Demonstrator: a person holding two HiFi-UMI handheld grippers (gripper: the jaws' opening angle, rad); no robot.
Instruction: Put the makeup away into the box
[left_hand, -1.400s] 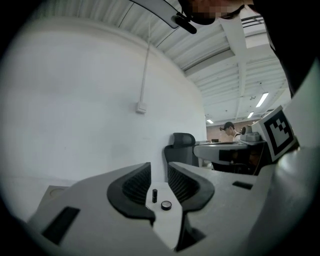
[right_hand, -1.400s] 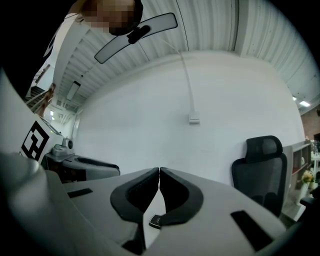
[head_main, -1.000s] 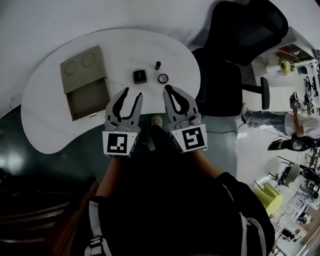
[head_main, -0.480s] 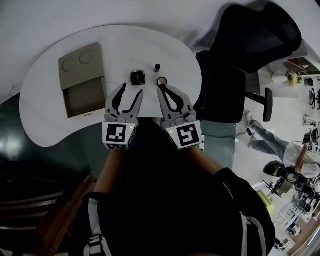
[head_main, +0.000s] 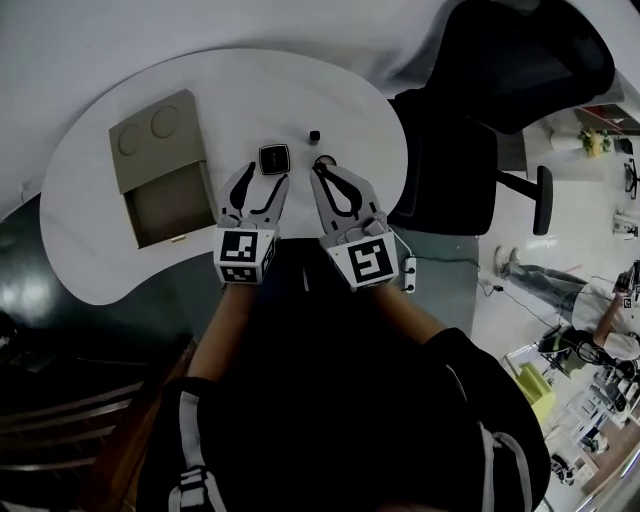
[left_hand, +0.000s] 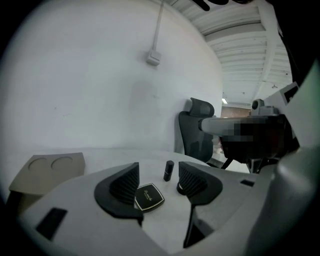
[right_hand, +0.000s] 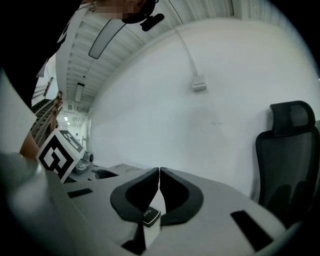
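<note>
A black square compact (head_main: 274, 158) lies on the white table (head_main: 120, 270), with a small black lipstick (head_main: 314, 135) standing behind it. My left gripper (head_main: 262, 183) hovers just in front of the compact. Its jaws have just been opening and are open; in the left gripper view the compact (left_hand: 148, 196) shows between the pads (left_hand: 125, 184), untouched, with the lipstick (left_hand: 169, 170) beyond. My right gripper (head_main: 318, 172) is shut on nothing and partly hides a small round case (head_main: 326, 159). The beige box (head_main: 160, 165) lies open at the left.
A black office chair (head_main: 470, 130) stands close to the table's right end. A white power strip (head_main: 408, 272) lies on the floor below the table edge. A white wall (left_hand: 100, 90) rises behind the table. A person (head_main: 610, 300) is far off at the right.
Both grippers have come forward and down toward the makeup. The left jaws stand wider apart than a second ago. The right jaws stay shut.
</note>
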